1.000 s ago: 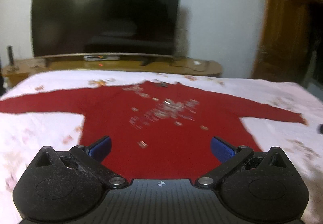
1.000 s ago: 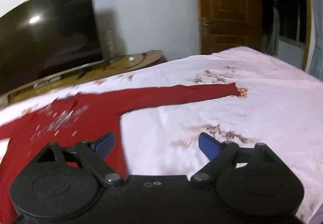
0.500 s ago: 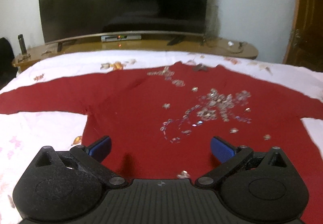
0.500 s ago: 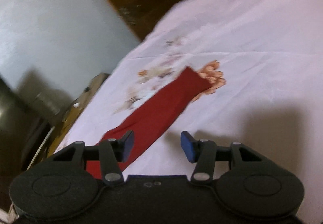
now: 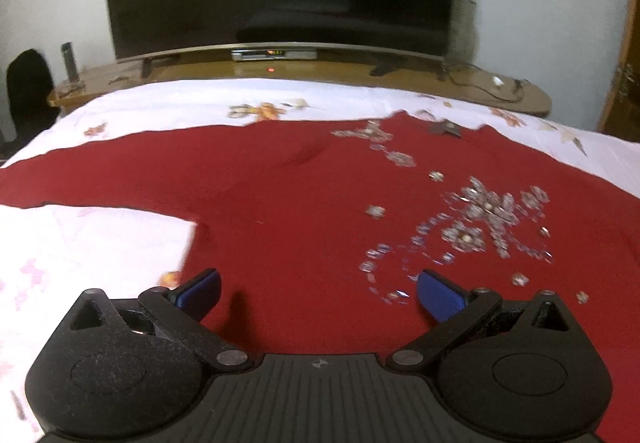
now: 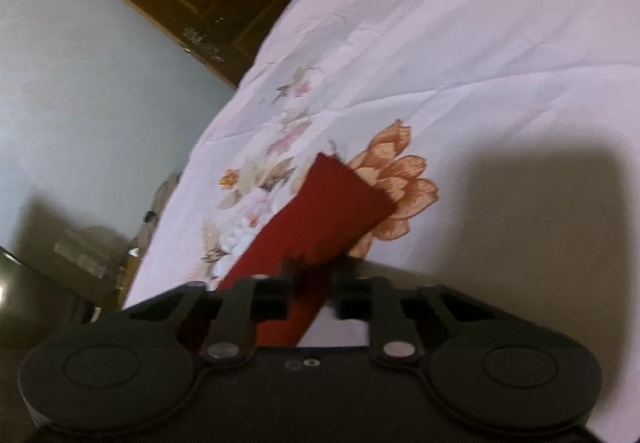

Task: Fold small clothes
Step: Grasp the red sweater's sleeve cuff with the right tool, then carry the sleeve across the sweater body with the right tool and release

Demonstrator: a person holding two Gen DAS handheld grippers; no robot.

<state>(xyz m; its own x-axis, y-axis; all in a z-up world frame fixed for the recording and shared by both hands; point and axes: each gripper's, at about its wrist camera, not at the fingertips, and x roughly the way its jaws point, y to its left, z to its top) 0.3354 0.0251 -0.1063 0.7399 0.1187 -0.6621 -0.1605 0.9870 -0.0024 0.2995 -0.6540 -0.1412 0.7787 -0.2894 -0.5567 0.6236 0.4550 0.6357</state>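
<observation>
One garment is in play, a red long-sleeved top (image 5: 304,211) with a silver beaded pattern on its front, and it lies spread flat across the floral sheet of the bed (image 5: 100,243), neckline toward the far edge where the TV stand runs. Nothing on it looks folded yet: the body lies open, and one sleeve runs out toward the bed's left edge in the left wrist view.

In the right wrist view, the right claw (image 6: 310,283) has its fingers drawn close together around the other sleeve (image 6: 332,207), a little short of the cuff, which lies flat beyond it on an orange flower printed on the sheet. It appears clamped on the cloth, though blur makes the contact hard to confirm. The left claw (image 5: 318,293) hangs over the lower body of the top with its blue pads spread wide apart, gripping nothing.

By my reading the task is at its very start: a first sleeve is being taken, and both sleeve folds and the body folds remain.
</observation>
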